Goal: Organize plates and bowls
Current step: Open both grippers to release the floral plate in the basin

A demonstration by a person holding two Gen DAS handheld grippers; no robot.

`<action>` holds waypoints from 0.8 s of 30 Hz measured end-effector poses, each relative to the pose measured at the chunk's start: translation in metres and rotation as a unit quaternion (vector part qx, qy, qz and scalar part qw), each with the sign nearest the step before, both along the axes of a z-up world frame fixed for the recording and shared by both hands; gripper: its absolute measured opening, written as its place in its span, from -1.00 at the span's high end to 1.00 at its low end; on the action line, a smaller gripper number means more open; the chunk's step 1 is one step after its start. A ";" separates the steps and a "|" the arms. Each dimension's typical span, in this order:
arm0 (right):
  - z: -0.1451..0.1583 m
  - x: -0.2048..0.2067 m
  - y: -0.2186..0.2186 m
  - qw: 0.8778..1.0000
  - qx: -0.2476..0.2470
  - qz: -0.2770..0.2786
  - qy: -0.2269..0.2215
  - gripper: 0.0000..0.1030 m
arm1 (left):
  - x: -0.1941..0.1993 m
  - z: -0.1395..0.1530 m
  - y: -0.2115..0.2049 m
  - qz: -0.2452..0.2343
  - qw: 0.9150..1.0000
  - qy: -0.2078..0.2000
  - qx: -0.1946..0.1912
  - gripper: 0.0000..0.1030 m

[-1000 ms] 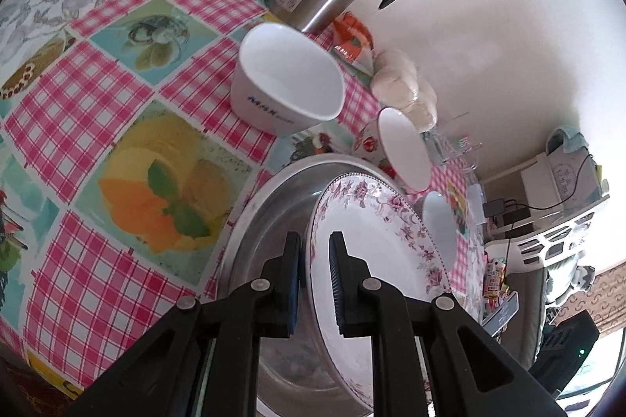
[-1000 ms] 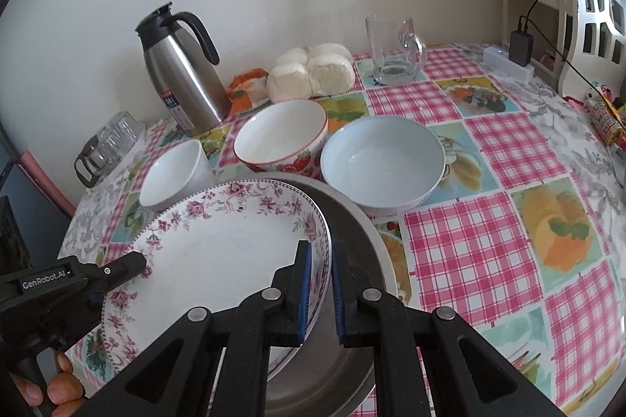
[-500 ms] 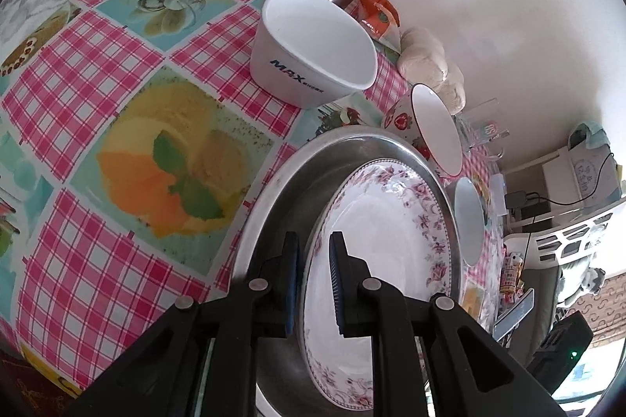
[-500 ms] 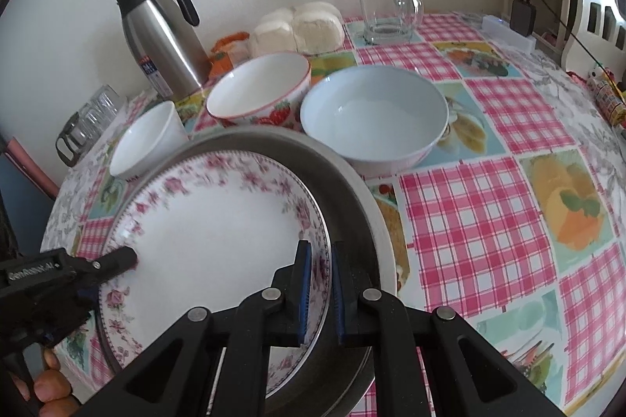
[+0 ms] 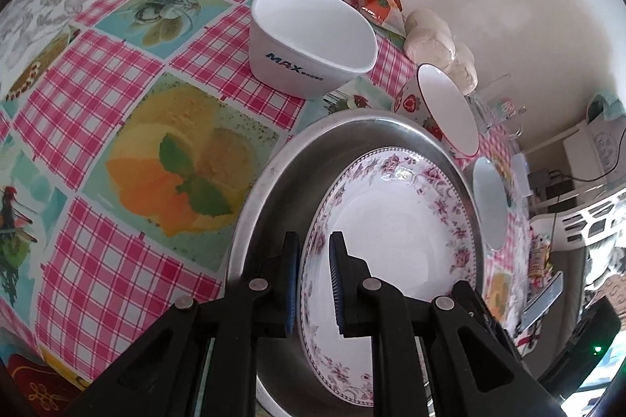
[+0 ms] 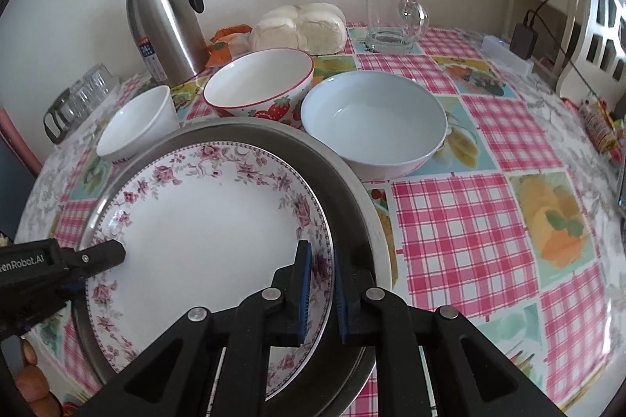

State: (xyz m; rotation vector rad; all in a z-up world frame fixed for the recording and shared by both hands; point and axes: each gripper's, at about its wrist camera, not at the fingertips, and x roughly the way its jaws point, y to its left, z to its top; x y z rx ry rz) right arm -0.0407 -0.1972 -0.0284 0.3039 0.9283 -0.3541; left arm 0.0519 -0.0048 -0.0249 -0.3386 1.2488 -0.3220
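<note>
**Floral plate down in the steel basin, one gripper on each side of its rim**

The floral plate (image 6: 203, 237) lay inside the big steel basin (image 6: 352, 198), and by my reading it sat low enough to be resting there, though I could not see the underside to confirm contact. What the coming move turned on was that the rim ran between the jaws on both sides at once. My right gripper (image 6: 321, 293) straddled the near right edge, its pads narrowly set on either face. My left gripper (image 5: 315, 284) was clenched on the opposite edge, and in the right wrist view it reached in from the left (image 6: 98, 256). Neither hand was nearer; each needed to let go and back straight off along its own line.

On the tabletop (image 6: 461, 229) behind the basin stood the small white bowl (image 6: 137, 123), the strawberry bowl (image 6: 262, 84) and the pale blue bowl (image 6: 375, 119), close together.

The plate's near edge was cut off behind the gripper bodies, and whether the right pads pressed or merely flanked the rim was hard to make out.
</note>
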 end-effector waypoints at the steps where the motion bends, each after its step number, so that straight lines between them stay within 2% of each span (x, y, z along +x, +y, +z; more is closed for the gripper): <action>1: 0.000 0.000 0.001 1.000 -0.001 0.001 0.000 0.73 | 0.000 0.001 -0.001 -0.002 1.000 -0.003 0.007 0.72; 7: -0.002 0.003 0.005 1.000 -0.013 0.007 0.008 0.71 | 0.001 0.003 -0.007 -0.008 0.999 -0.022 0.040 0.70; 12: -0.001 0.004 0.010 0.999 -0.034 0.014 0.015 0.69 | 0.007 0.001 -0.013 -0.013 0.998 -0.024 0.050 0.70; 24: -0.001 0.004 0.010 0.999 -0.035 0.020 0.019 0.68 | 0.005 0.000 -0.014 -0.026 0.997 -0.024 0.064 0.69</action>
